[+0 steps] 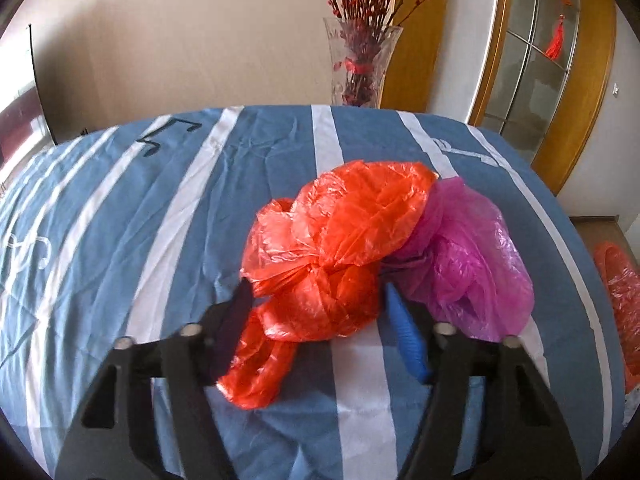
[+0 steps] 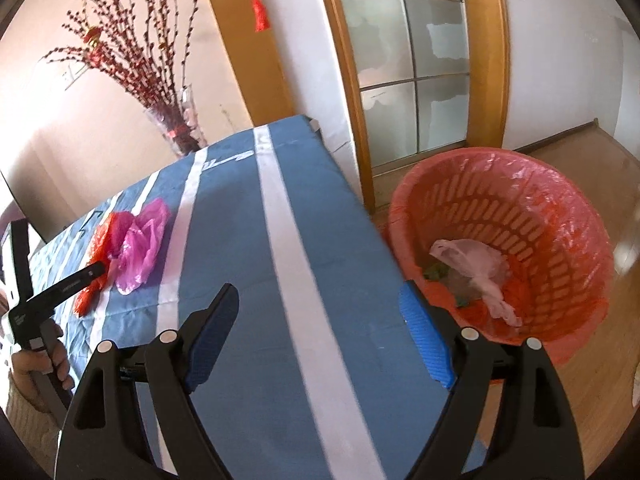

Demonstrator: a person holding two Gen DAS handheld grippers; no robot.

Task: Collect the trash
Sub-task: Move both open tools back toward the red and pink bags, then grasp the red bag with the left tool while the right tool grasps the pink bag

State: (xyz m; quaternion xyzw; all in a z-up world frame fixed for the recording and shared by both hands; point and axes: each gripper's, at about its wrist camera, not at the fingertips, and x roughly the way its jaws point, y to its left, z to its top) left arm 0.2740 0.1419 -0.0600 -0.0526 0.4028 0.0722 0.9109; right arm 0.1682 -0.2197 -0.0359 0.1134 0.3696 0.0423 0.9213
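A crumpled red plastic bag [image 1: 340,240] lies on the blue-and-white striped tablecloth [image 1: 180,220], touching a magenta plastic bag [image 1: 468,256] on its right. My left gripper [image 1: 316,290] straddles the red bag's lower lobe; its pads sit at the bag's sides and the bag looks unsqueezed, so I read it as open. The right wrist view shows the same red bag [image 2: 102,236] and magenta bag [image 2: 142,240] far left. My right gripper [image 2: 320,290] is open and empty over the table's right edge. Beside that edge stands a red basket [image 2: 540,220] lined with red plastic.
The basket holds a pale pink bag [image 2: 476,264] and some green scraps; it also shows at the left wrist view's edge [image 1: 616,288]. A glass vase [image 1: 360,64] of red branches stands at the table's far side. A hand [image 2: 40,360] holds the left gripper. Wooden floor and a glass door lie behind.
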